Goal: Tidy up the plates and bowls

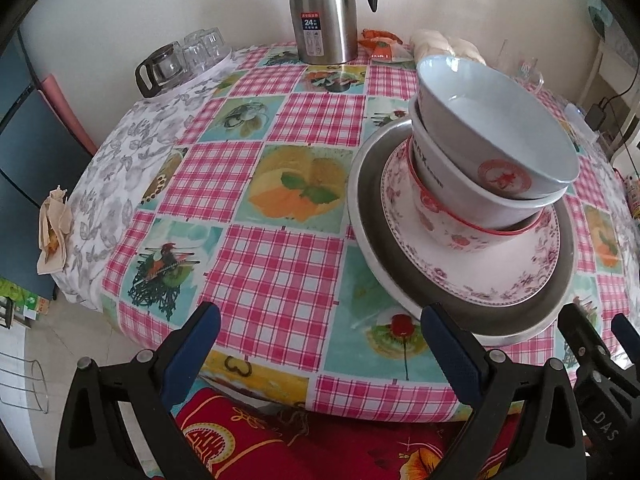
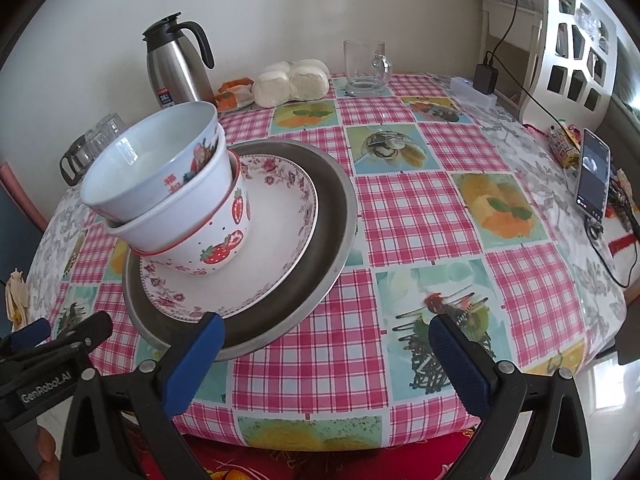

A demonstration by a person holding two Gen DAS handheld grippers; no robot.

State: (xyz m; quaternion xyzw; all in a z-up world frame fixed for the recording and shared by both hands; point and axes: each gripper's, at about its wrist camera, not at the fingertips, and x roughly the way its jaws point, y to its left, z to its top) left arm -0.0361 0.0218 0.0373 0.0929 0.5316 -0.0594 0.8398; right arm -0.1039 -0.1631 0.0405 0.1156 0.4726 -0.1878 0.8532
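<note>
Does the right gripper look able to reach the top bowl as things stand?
Probably yes. The right gripper is open and empty, and the top bowl sits uppermost on the stack, tilted, with its rim exposed. Nothing stands between them; only the metal tray rim lies below the path.

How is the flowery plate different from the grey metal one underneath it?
The floral plate is white with a pink flower border; the metal plate is plain dull grey. The floral plate is the smaller and sits inside the metal plate, which rests on the tablecloth. The stacked bowls stand on the floral plate, not touching the metal plate. Both are round and shallow.
</note>
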